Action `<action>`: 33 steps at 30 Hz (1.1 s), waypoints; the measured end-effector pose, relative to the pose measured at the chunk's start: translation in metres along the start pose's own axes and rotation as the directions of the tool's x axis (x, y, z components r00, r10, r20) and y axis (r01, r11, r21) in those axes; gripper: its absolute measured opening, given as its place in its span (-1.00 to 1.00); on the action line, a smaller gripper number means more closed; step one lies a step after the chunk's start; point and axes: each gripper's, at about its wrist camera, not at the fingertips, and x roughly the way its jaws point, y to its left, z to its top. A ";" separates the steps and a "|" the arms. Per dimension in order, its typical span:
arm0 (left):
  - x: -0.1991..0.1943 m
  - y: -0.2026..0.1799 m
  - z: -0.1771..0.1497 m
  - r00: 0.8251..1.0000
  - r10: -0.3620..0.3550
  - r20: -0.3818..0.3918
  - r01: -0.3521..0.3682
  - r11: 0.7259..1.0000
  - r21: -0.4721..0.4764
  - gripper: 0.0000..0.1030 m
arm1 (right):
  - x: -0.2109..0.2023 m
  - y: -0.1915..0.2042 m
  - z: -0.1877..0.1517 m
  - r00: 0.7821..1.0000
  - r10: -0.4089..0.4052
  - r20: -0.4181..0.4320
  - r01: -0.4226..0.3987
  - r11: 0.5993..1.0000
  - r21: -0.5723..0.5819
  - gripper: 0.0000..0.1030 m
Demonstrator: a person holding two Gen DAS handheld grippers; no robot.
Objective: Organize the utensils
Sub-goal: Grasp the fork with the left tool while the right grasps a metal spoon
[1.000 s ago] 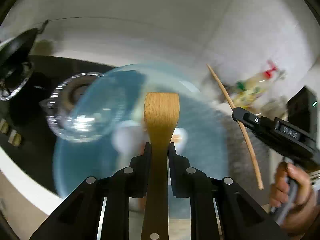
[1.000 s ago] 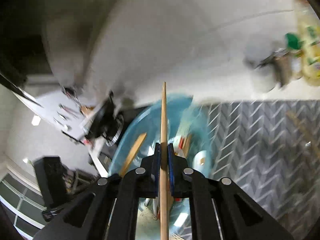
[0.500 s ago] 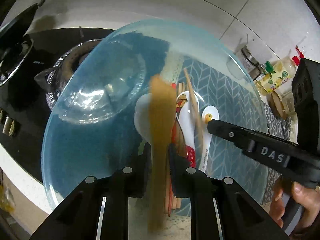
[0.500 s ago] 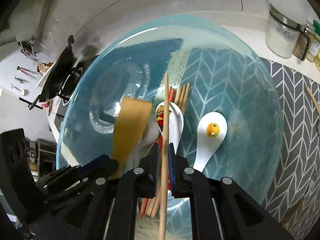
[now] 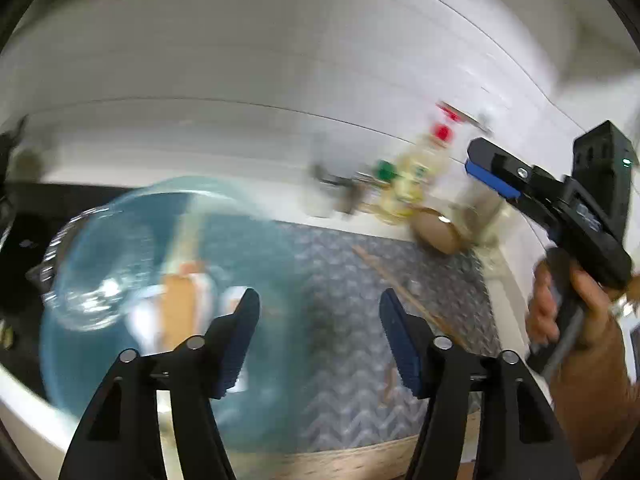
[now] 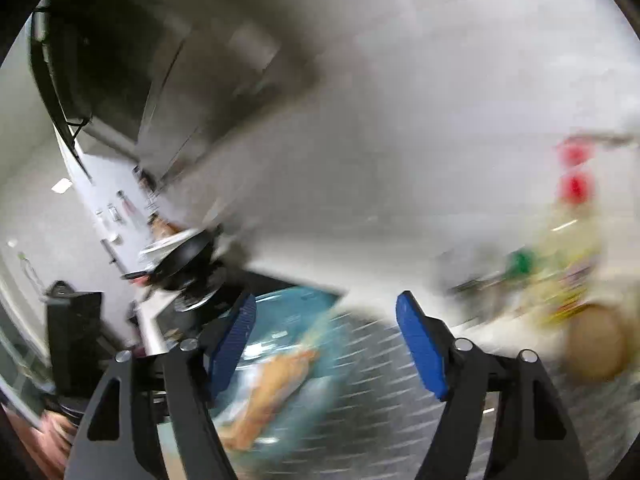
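I am looking at the blue glass bowl [image 5: 120, 264], which is sitting at the left end of the grey patterned mat [image 5: 384, 280] on the counter, next to the black stove [image 5: 24, 240]. It is see-through and round, and inside it I am seeing the wooden spatula [image 5: 182, 304] lying flat with some white spoons [image 5: 140, 316] beside it (everything is blurred, so I cannot count them). The left gripper [image 5: 320, 300] is hanging above the mat, a little to the right of the bowl; its jaws are opening, they are standing wide and nothing is between them. The right gripper [image 6: 326, 304] is also opening, wide and empty, and it is pointing more toward the wall behind the counter. The left wrist view is showing me things the other one does not: a thin wooden stick [image 5: 404, 292] lying slantwise on the mat, well apart from the bowl, and the right gripper from its side, with a hand [image 5: 576, 320] holding its handle. The right wrist view is giving instead a dark pan [image 6: 188, 256] on the stove, and the bowl only partly, low behind its left finger. Both views are showing bottles with red and green caps [image 5: 416, 176] near the wall, very blurred.
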 end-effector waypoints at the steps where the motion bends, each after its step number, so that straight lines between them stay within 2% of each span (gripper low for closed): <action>1: 0.010 -0.011 -0.005 1.000 -0.004 -0.016 0.004 1.000 0.013 0.24 | -0.008 -0.024 -0.007 0.999 -0.040 -0.015 0.040 0.999 -0.005 0.37; 4: 0.060 -0.046 -0.028 0.993 -0.049 -0.109 0.051 0.999 0.018 0.24 | -0.011 -0.101 -0.044 0.980 -0.142 -0.140 0.149 0.988 0.040 0.34; 6: 0.094 -0.061 -0.044 0.984 -0.050 -0.173 0.052 0.999 0.007 0.24 | -0.001 -0.141 -0.075 0.959 -0.161 -0.233 0.179 0.982 0.058 0.13; 8: 0.117 -0.070 -0.056 0.977 -0.053 -0.206 0.055 0.999 0.000 0.24 | 0.016 -0.171 -0.101 0.941 -0.109 -0.320 0.146 0.985 0.096 -0.16; 11: 0.142 -0.082 -0.070 0.968 -0.007 -0.251 0.012 1.000 0.018 0.24 | 0.043 -0.197 -0.125 0.914 -0.089 -0.395 0.127 0.989 0.071 -0.22; 16: 0.163 -0.090 -0.081 0.956 0.035 -0.290 -0.031 0.999 0.019 0.24 | 0.078 -0.205 -0.134 0.895 -0.053 -0.444 0.054 0.998 -0.011 -0.22; 17: 0.165 -0.090 -0.080 0.956 0.039 -0.292 -0.035 0.999 0.017 0.24 | 0.083 -0.199 -0.132 0.899 -0.050 -0.435 0.033 0.998 -0.046 -0.21; 19: 0.168 -0.090 -0.081 0.954 0.058 -0.295 -0.055 0.998 0.018 0.24 | 0.090 -0.192 -0.133 0.894 -0.039 -0.446 -0.007 0.995 -0.102 -0.21; 21: 0.171 -0.092 -0.080 0.951 0.070 -0.300 -0.068 0.998 0.016 0.24 | 0.090 -0.175 -0.138 0.894 -0.076 -0.443 -0.013 0.981 -0.193 -0.25; 22: 0.173 -0.091 -0.081 0.950 0.075 -0.304 -0.075 0.997 0.010 0.24 | 0.090 -0.165 -0.144 0.895 -0.121 -0.430 -0.007 0.959 -0.284 -0.49; 24: 0.177 -0.091 -0.081 0.947 0.081 -0.310 -0.082 0.997 0.009 0.24 | 0.086 -0.156 -0.151 0.899 -0.161 -0.408 0.004 0.933 -0.359 -0.64; 25: 0.180 -0.091 -0.081 0.946 0.088 -0.312 -0.089 0.996 0.010 0.24 | 0.081 -0.157 -0.151 0.903 -0.156 -0.399 0.005 0.935 -0.354 -0.76; 28: 0.189 -0.089 -0.081 0.942 0.093 -0.322 -0.094 0.995 0.012 0.24 | 0.071 -0.160 -0.147 0.924 -0.126 -0.361 0.015 0.955 -0.296 -0.92; 30: 0.194 -0.091 -0.080 0.941 0.095 -0.324 -0.091 0.995 0.027 0.24 | 0.061 -0.169 -0.143 0.936 -0.068 -0.345 -0.001 0.980 -0.197 -0.95; 33: 0.203 -0.097 -0.080 0.940 0.103 -0.326 -0.083 0.994 0.074 0.24 | 0.049 -0.182 -0.142 0.948 -0.005 -0.319 -0.019 0.997 -0.073 -0.95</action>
